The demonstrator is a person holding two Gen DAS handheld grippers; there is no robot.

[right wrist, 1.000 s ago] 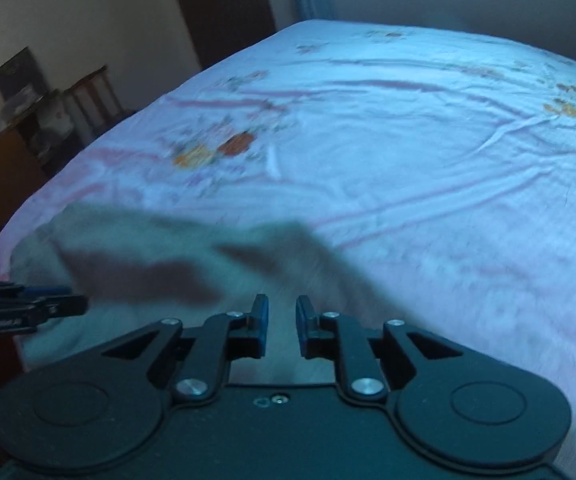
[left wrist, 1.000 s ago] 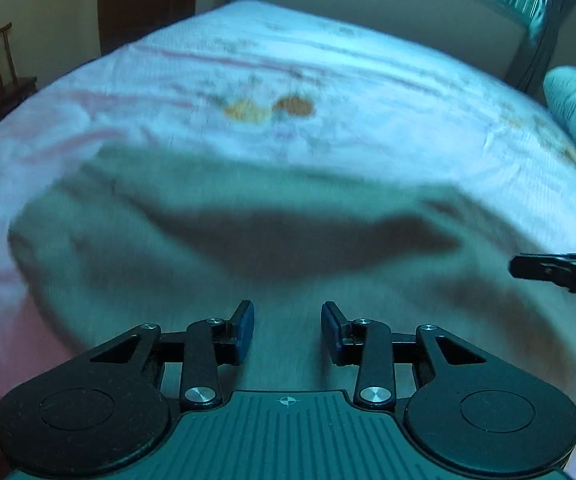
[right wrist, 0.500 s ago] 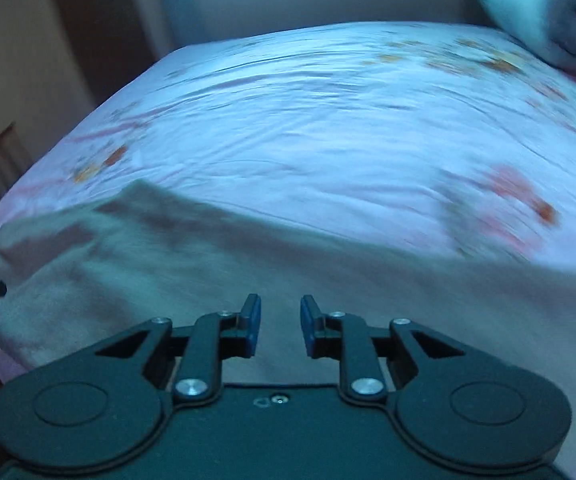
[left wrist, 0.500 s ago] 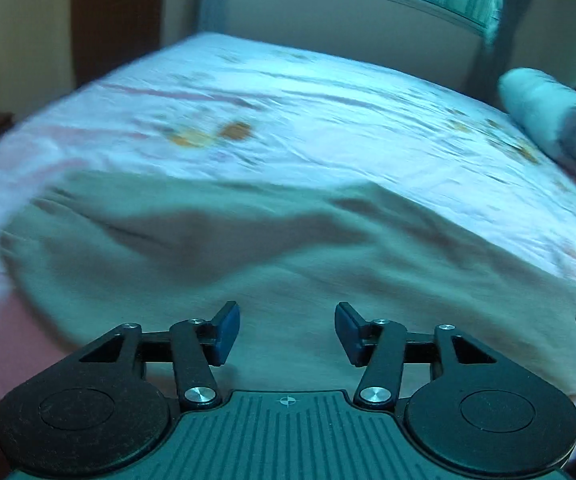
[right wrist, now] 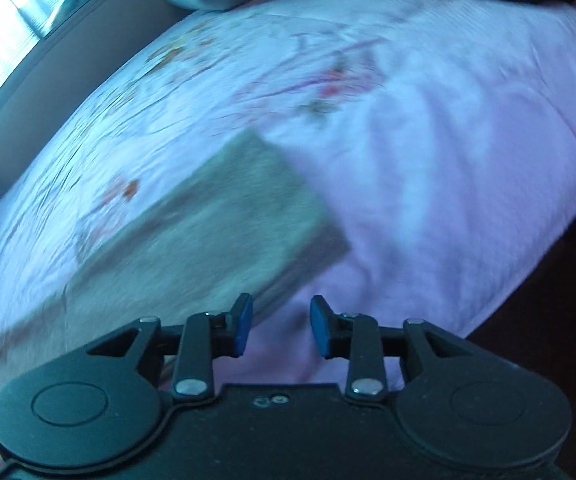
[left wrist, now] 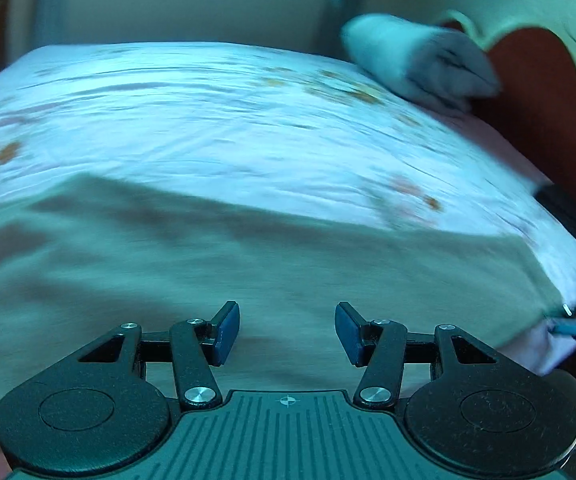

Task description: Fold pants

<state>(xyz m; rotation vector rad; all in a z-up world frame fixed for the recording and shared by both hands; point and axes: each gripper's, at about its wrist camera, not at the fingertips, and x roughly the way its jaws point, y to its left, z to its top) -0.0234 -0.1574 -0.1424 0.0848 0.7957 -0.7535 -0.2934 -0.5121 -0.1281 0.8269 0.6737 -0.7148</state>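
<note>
So the bed [left wrist: 216,120] has a pale floral sheet on it. The greyish pants [left wrist: 248,272] lie flat along its near edge, and a rolled blanket [left wrist: 420,64] sits at the far right corner.

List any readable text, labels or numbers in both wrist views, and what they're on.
None readable. The left gripper base carries only a crosshair mark, no letters. The bedsheet has a blurred floral print, no writing. The pants and the right gripper show no label.

Matt khaki cloth pants [left wrist: 248,264], soft floral cotton bedsheet [left wrist: 208,120]; matt black plastic left hand-held gripper [left wrist: 287,330], shiny metal rivets
</note>
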